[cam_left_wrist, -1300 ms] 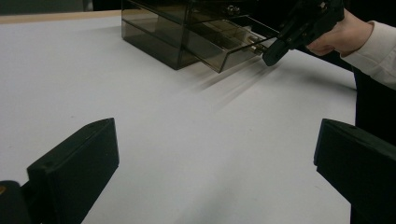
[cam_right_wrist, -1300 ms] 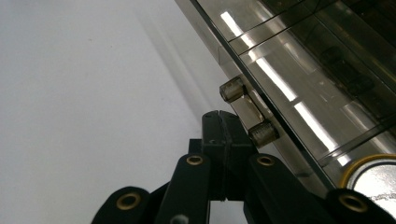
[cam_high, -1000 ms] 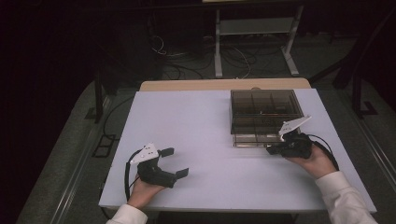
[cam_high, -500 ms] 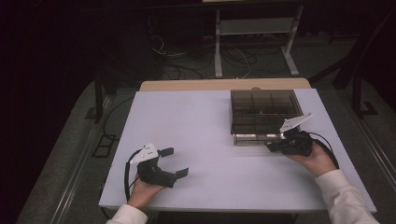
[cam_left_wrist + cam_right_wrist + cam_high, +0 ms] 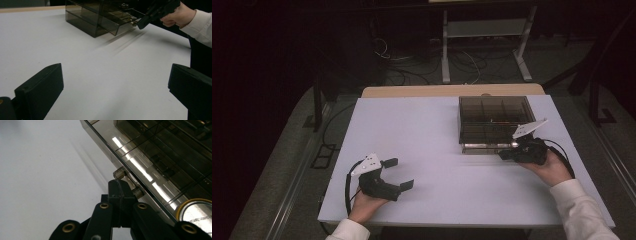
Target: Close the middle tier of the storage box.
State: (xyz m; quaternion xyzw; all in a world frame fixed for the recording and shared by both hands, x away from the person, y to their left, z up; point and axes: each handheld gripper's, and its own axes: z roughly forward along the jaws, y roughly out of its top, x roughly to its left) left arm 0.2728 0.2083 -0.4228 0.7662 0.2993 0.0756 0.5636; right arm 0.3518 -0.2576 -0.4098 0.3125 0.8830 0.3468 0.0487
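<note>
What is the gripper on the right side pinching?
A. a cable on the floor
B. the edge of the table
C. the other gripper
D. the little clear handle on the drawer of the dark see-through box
D: in the right gripper view the right gripper has its jaws shut on the small clear handle at the front of the drawer, which sticks out of the smoky box.

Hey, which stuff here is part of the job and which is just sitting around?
In the job:
- smoked drawer box
- its drawer handle, pinched by the right tool
- roll of tape in the drawer

Just around:
- left tool, open, resting on the white table
- cables on the floor
</note>
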